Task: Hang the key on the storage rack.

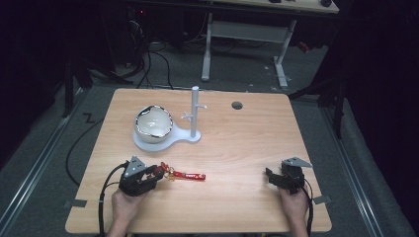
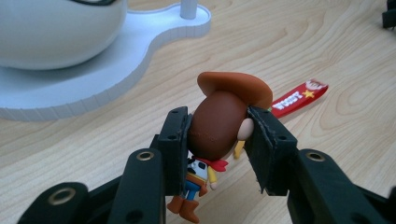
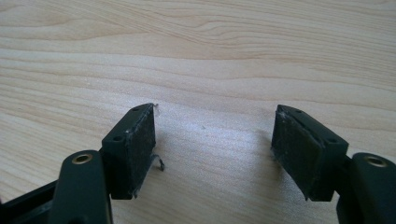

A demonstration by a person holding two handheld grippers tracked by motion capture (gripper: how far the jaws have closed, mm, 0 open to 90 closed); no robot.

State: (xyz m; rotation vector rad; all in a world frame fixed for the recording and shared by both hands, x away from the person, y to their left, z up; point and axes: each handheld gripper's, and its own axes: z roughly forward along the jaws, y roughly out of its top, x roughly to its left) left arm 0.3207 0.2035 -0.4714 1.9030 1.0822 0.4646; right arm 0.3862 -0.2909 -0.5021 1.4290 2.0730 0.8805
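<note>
— Brown hat, brown hair: what is the left gripper squeezing?
— A little cowboy figure, clamped by the head between both jaws, near the front left of the wooden table. Its red strap is lying flat, pointing right.
— And the right gripper?
— It is hovering low over bare wood, jaws gaping wide, holding nothing.

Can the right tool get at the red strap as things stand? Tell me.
Probably yes. The right tool is open and empty, and bare table lies between it and the strap. The left tool grips only the figure at the strap's far end.
</note>
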